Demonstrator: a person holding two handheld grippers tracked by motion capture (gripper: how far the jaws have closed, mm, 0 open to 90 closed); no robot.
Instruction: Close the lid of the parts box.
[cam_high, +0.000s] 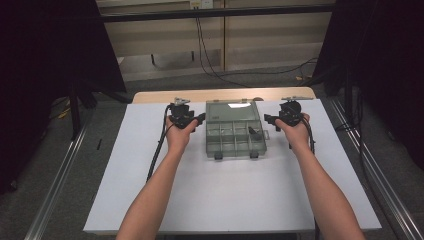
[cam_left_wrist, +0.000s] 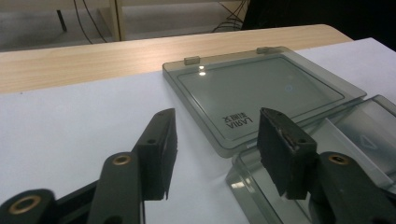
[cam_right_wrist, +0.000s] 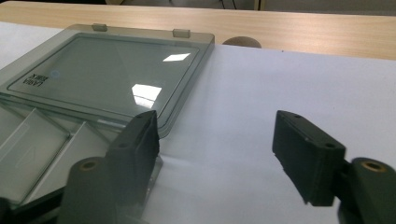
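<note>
A clear grey compartment box (cam_high: 234, 140) lies open in the middle of the white table (cam_high: 225, 195), its lid (cam_high: 232, 111) folded flat toward the far side. My left gripper (cam_high: 200, 119) is at the box's left edge and stands open. In the left gripper view, the left gripper (cam_left_wrist: 219, 154) straddles the tray's corner (cam_left_wrist: 243, 172) and no pad touches it. My right gripper (cam_high: 267, 120) is at the box's right edge, also open. In the right gripper view, the right gripper (cam_right_wrist: 222, 156) has one jaw over the tray's rim (cam_right_wrist: 88, 135) and bare table between the jaws.
A small dark piece (cam_high: 252, 132) lies in one right-hand compartment. Two dark latches (cam_high: 218, 156) stick out at the box's near edge. A wooden strip (cam_high: 220, 95) runs along the table's far edge. Cables trail from both grippers.
</note>
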